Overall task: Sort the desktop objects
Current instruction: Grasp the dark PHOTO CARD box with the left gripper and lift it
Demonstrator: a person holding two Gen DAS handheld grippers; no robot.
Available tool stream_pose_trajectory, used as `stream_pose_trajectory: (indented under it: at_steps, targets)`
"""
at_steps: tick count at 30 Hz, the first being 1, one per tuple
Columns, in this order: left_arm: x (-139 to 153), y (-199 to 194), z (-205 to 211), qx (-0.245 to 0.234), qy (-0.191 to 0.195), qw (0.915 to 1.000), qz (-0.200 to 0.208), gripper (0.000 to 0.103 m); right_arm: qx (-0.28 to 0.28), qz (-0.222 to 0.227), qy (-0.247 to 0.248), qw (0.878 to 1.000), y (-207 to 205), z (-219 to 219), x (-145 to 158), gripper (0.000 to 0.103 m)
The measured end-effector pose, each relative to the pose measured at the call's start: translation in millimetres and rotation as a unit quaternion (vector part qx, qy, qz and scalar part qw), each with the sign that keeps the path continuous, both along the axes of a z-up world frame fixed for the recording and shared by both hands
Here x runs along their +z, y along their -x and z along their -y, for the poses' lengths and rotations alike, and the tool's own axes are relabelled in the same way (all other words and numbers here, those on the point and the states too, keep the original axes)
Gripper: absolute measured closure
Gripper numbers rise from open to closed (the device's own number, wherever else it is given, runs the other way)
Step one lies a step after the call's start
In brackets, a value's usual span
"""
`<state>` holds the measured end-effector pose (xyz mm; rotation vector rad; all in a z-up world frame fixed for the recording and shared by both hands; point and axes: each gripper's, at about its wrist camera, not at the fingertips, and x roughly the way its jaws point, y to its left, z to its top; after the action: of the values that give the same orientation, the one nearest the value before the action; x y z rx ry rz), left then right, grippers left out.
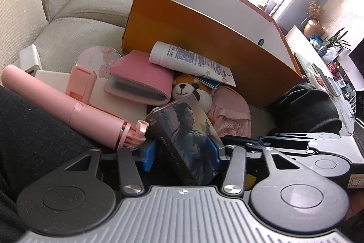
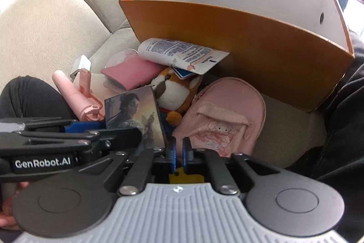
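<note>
white lettering "genrobot.ai" stood on the black body of the left gripper [image 2: 97,129], seen in the right wrist view. dense blue print covered the white tube [image 2: 182,54] but was too small to read.

Lower centre: blue-padded right gripper [image 2: 179,152], jaws nearly closed, seemingly on nothing. At left, illustrated card box [image 2: 134,114] pinched by black left gripper [image 2: 107,129]. Beyond, open orange cardboard box [image 2: 250,38].
</note>
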<state>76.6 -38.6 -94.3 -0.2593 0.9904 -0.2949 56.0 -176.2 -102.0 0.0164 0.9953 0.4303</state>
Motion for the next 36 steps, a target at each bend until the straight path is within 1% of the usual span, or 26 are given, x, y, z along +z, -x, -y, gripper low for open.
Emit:
stream_pose_trajectory:
  at_steps: [1, 4, 8, 10, 13, 17, 22, 24, 27, 31, 33, 35, 36]
  targets:
    - [2, 2, 0, 0.001, -0.002, 1.0000, 0.004, 0.060, 0.001, 0.004, 0.004, 1.000, 1, -1, 1, 0.096]
    - [11, 8, 0, -0.004, -0.008, 0.9997, 0.025, 0.067, 0.001, 0.011, 0.007, 1.000, 2, 0, 3, 0.096]
    - [23, 14, 5, -0.028, -0.004, 0.9982, 0.053, 0.068, -0.002, 0.013, 0.011, 1.000, 1, 2, 4, 0.096]
    - [23, 12, 9, -0.034, -0.006, 0.9980, 0.053, 0.069, 0.000, 0.013, 0.005, 1.000, 2, 4, 4, 0.096]
    - [19, 5, 10, -0.027, 0.008, 0.9987, 0.042, 0.068, -0.002, 0.010, 0.000, 1.000, 2, 7, 4, 0.095]
    - [10, -2, 13, -0.016, 0.001, 0.9994, 0.029, 0.069, -0.004, 0.003, -0.001, 1.000, 0, 6, 2, 0.095]
    - [11, 0, 11, -0.018, 0.015, 0.9990, 0.038, 0.076, -0.006, 0.005, -0.004, 1.000, 0, 8, 6, 0.094]
    - [16, 3, 10, -0.020, 0.012, 0.9987, 0.044, 0.076, 0.000, 0.017, -0.007, 1.000, 2, 7, 12, 0.094]
    - [27, 7, 5, -0.013, 0.008, 0.9982, 0.058, 0.077, 0.017, 0.036, -0.012, 0.999, 1, 0, 21, 0.093]
    - [43, 8, -10, 0.006, 0.008, 0.9973, 0.073, 0.077, 0.029, 0.036, -0.022, 0.999, -8, -9, 28, 0.091]
    - [50, 7, -20, 0.018, 0.009, 0.9967, 0.078, 0.077, 0.030, 0.034, -0.028, 0.999, -16, -14, 28, 0.086]
    - [57, 5, -29, 0.034, -0.001, 0.9954, 0.090, 0.077, 0.032, 0.038, -0.032, 0.998, -20, -19, 31, 0.083]
    - [60, 3, -35, 0.039, 0.008, 0.9951, 0.090, 0.077, 0.035, 0.041, -0.031, 0.998, -20, -21, 35, 0.083]
